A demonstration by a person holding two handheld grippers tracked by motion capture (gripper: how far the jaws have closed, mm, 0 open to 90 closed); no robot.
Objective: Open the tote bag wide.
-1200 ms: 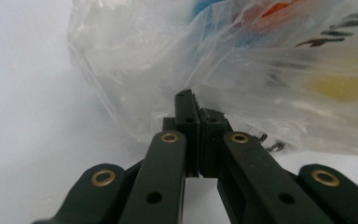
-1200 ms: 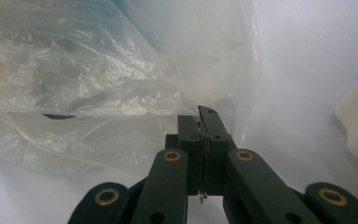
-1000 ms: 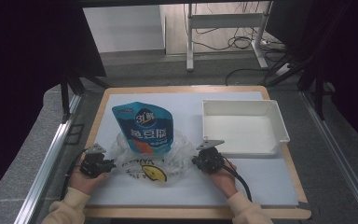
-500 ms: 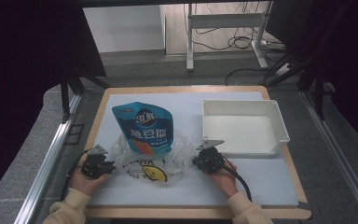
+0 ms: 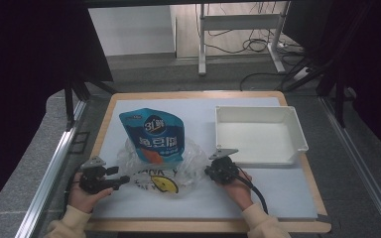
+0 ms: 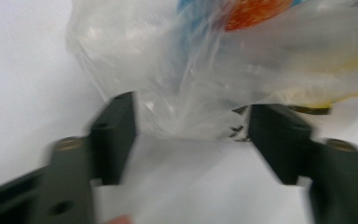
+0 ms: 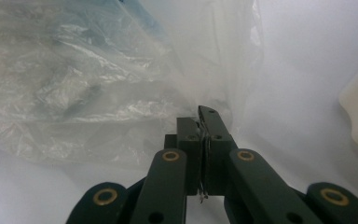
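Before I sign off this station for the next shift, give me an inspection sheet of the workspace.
Surface: white mat on a wooden table.
Job's things: blue pouch partly inside a clear plastic bag.
Clutter: white tray, nothing in it.
Grippers: left gripper jaws have just been opening, bag edge between them, unpinched; right gripper shut on the bag's film.
Cables: black cable trails from the right gripper.
Surroundings: loose floor cables beyond the table.

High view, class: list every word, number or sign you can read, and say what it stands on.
"3L": white figures in a dark circle near the top of the blue pouch.
White characters below it on the blue pouch: too small to read.
Dark print above the yellow mark on the clear plastic bag: too blurred to read.
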